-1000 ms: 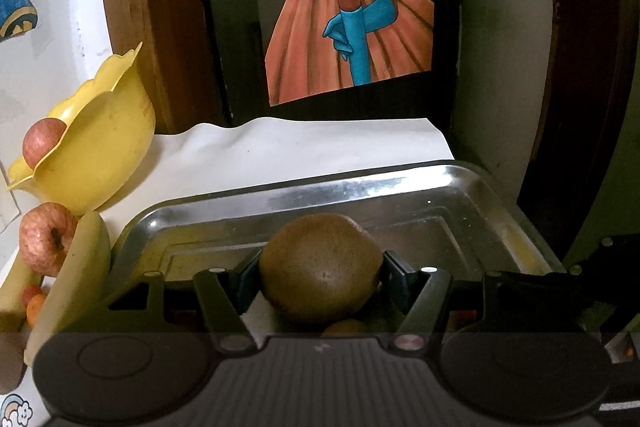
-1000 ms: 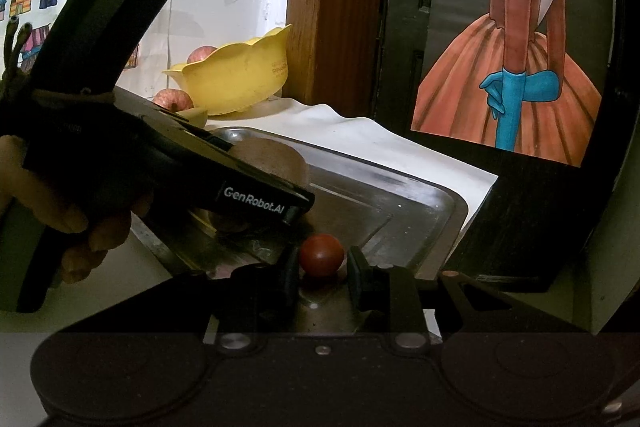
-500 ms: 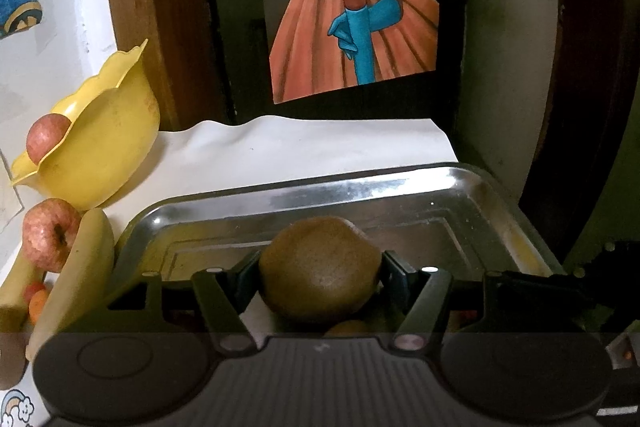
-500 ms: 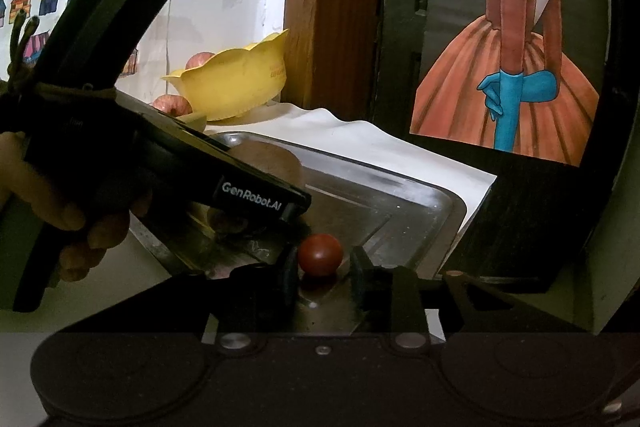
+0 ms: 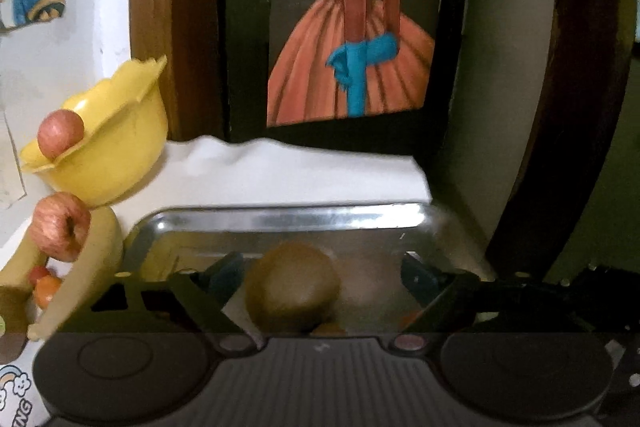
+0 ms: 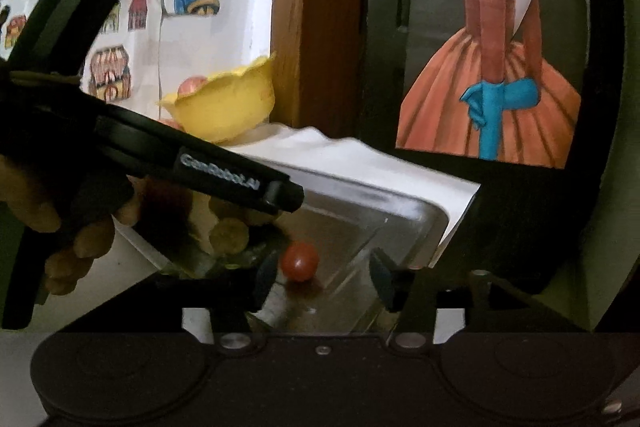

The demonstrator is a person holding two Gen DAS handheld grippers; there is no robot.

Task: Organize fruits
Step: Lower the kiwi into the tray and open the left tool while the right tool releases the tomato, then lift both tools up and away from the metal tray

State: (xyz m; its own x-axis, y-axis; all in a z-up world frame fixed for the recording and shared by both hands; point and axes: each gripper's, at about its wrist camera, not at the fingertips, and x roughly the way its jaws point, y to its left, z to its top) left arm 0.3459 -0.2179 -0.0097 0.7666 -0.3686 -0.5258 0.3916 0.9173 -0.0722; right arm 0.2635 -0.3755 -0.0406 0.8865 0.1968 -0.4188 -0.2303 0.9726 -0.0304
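a kiwi (image 5: 292, 285) is seen resting in a steel tray (image 5: 280, 217) between the spread jaws of the left gripper (image 5: 326, 277) — neither pad is touching it. in the right wrist view, a small red tomato (image 6: 300, 261) lies on the tray floor with the right gripper (image 6: 322, 277) parted wide around it, its left pad just beside the fruit and its right pad well apart. a yellow bowl (image 5: 120, 147) holding an apple (image 5: 60, 133) is set to the left of the tray, with a second apple (image 5: 60, 227) and a banana (image 5: 86, 275) near it. the kiwi is judged light, firm but bruisable, its fuzzy skin giving grip — best taken across its widest middle. the tomato is judged smooth, thin-skinned and apt to roll, so a gentle, centred squeeze would be called for.
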